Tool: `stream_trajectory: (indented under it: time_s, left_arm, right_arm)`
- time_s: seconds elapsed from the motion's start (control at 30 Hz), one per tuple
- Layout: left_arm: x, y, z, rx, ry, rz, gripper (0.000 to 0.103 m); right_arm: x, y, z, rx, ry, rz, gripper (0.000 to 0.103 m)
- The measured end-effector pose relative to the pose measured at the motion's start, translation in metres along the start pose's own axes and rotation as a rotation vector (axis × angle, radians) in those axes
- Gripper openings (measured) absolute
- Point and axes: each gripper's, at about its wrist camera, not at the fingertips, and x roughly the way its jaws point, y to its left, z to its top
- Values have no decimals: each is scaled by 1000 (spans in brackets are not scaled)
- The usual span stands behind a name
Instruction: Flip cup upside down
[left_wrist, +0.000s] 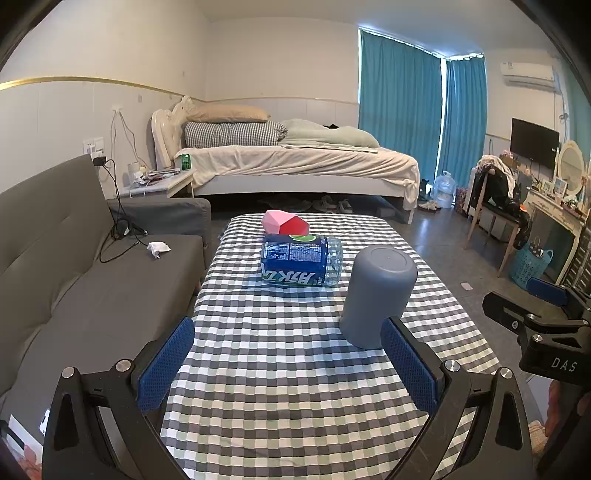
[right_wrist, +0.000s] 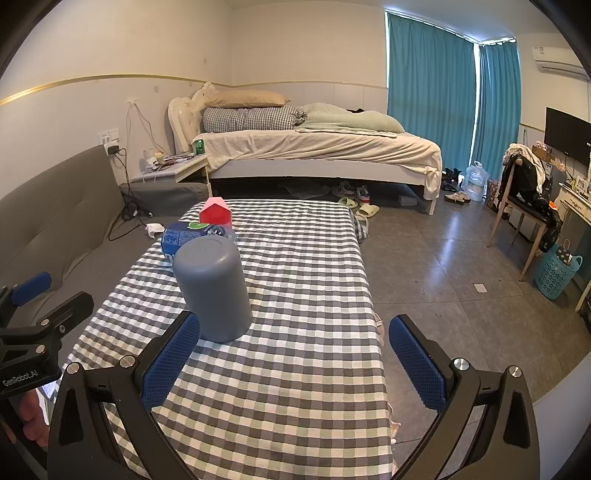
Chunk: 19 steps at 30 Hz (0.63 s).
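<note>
A grey plastic cup (left_wrist: 376, 295) stands upside down, flat base up, on the checked tablecloth (left_wrist: 288, 387). In the left wrist view it is just ahead of my right fingertip. My left gripper (left_wrist: 288, 332) is open and empty, with the cup outside its jaws. In the right wrist view the cup (right_wrist: 214, 288) stands just ahead of my left fingertip. My right gripper (right_wrist: 295, 328) is open and empty. The right gripper also shows at the right edge of the left wrist view (left_wrist: 546, 317).
A blue-labelled water bottle (left_wrist: 299, 264) lies on its side behind the cup, with a red and pink house-shaped box (left_wrist: 286, 223) beyond it. A grey sofa (left_wrist: 74, 277) runs along the table's left. Bed, chair and floor lie beyond.
</note>
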Motion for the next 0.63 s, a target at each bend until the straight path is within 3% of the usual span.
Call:
stream_trajectory:
  time_s: [0.63]
  left_arm:
    - [2, 3, -2, -3, 11, 6, 103]
  right_arm:
    - [0, 1, 0, -1, 3, -2, 103]
